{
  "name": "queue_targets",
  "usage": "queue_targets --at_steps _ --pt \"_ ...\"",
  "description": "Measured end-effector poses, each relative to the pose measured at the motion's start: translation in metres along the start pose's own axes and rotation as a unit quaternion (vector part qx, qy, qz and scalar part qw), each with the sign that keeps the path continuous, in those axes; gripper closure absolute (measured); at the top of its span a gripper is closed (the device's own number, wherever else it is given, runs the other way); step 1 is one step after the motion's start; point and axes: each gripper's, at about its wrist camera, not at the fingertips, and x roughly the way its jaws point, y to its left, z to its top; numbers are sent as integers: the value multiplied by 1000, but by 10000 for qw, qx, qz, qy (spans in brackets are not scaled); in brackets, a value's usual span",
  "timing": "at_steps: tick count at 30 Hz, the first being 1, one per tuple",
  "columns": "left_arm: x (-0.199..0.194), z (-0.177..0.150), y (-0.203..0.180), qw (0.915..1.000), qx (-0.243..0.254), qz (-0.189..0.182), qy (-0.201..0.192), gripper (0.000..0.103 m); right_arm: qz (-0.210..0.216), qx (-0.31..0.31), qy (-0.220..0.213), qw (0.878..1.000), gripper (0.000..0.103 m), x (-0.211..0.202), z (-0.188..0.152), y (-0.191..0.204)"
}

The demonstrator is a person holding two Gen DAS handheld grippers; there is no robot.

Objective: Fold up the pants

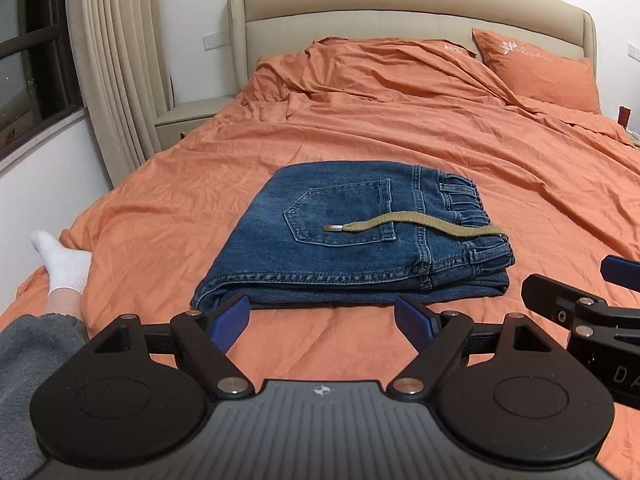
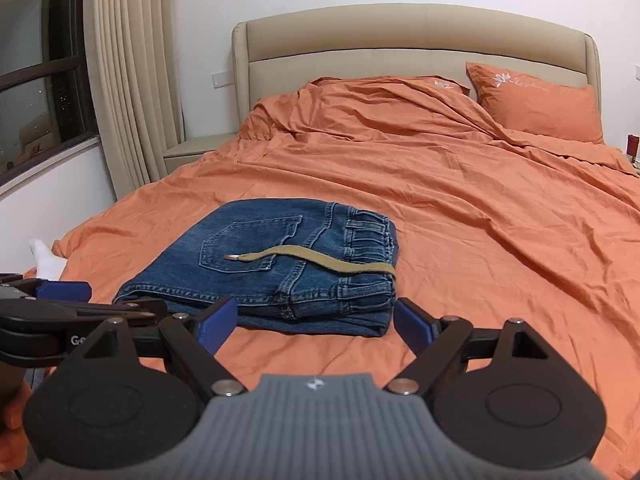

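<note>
Blue jeans [image 1: 352, 240] lie folded into a compact rectangle on the orange bedspread [image 1: 500, 184], back pocket up, with a tan drawstring [image 1: 416, 226] lying across the top. They also show in the right wrist view [image 2: 272, 268]. My left gripper [image 1: 322, 322] is open and empty, just short of the jeans' near edge. My right gripper [image 2: 310, 326] is open and empty, also just short of the near edge. The right gripper shows at the right edge of the left wrist view [image 1: 580, 300]; the left gripper shows at the left of the right wrist view [image 2: 60, 300].
An orange pillow [image 1: 540, 72] leans on the beige headboard [image 1: 400, 4]. A rumpled duvet [image 1: 360, 72] lies at the head. A nightstand [image 1: 188, 120], curtain [image 1: 116, 60] and window stand left. The person's white-socked foot [image 1: 60, 260] rests at the bed's left edge.
</note>
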Motion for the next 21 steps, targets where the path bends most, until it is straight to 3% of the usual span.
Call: queue_targets --at_steps 21 --pt "-10 2 0 10000 -13 -66 -34 7 3 -135 -252 9996 21 -15 6 7"
